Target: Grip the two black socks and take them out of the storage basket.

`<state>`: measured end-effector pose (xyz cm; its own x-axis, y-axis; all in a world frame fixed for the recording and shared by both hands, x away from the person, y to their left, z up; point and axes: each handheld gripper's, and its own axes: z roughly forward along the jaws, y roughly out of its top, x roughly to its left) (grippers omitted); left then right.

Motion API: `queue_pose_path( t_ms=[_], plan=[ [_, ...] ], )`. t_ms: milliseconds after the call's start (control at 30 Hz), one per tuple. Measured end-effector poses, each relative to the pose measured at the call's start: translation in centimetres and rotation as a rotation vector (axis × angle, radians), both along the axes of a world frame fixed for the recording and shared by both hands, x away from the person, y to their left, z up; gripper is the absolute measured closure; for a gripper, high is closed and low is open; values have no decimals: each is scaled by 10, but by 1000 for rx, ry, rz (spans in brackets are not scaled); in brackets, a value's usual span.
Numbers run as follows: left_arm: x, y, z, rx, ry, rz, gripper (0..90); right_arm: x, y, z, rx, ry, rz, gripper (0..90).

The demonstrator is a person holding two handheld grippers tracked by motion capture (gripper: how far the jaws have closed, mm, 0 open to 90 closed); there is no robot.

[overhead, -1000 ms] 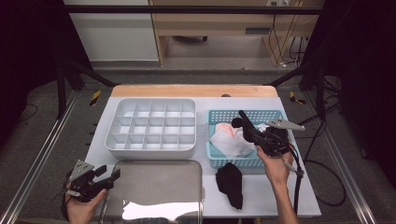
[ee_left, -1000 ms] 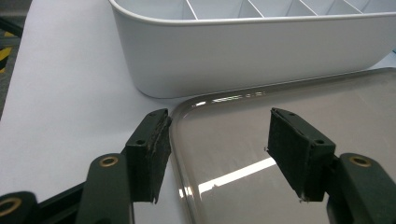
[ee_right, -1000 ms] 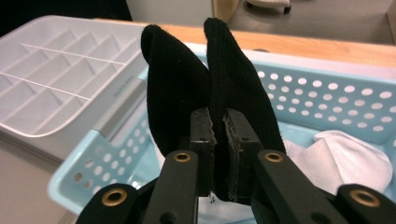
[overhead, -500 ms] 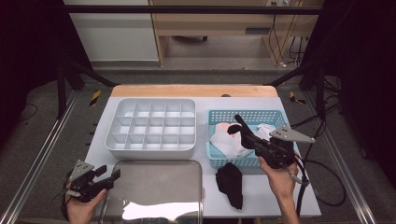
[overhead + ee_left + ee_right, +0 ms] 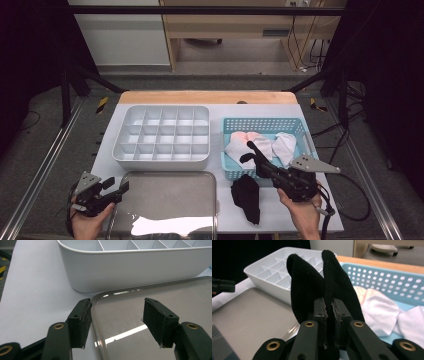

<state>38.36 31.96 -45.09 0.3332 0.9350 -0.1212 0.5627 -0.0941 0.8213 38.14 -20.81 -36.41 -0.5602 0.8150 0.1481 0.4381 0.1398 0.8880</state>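
My right gripper hangs over the front rim of the blue basket, shut on a black sock that folds up past its jaws in the right gripper view. A second black sock lies on the table in front of the basket. White and pink socks lie inside the basket. My left gripper is open at the left front corner of the metal tray, with nothing between its pads.
A white divided organizer stands at the back left, just behind the metal tray. The table's front edge runs close under both hands. Metal rails flank the table on both sides.
My right gripper has drawn back toward the table's front edge with the black sock in it. The left gripper has stayed put.
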Motion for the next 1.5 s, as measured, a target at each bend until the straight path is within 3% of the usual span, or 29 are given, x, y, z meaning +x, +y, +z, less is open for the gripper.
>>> queue_pose_path(
  t_ms=[333, 933, 1067, 1300, 1333, 1500],
  plan=[
    [-1, 1, 0, 0, -10, 2, 386, -14, -3, -17, -2, 48, 0, 829],
    [-2, 1, 1, -3, -16, -1, 383, -37, -34, -49, 1, 134, -58, 829],
    [-2, 1, 1, -6, -17, -4, 384, -37, -41, -63, -36, 171, -88, 829],
    [-2, 0, 1, -3, -17, -6, 383, -35, -47, -72, -93, 208, -136, 829],
    [-2, 0, 1, -3, -18, -6, 383, -33, -50, -77, -109, 232, -151, 830],
    [-2, 1, 1, -6, -17, -7, 383, -29, -53, -84, -110, 271, -161, 830]
  ],
)
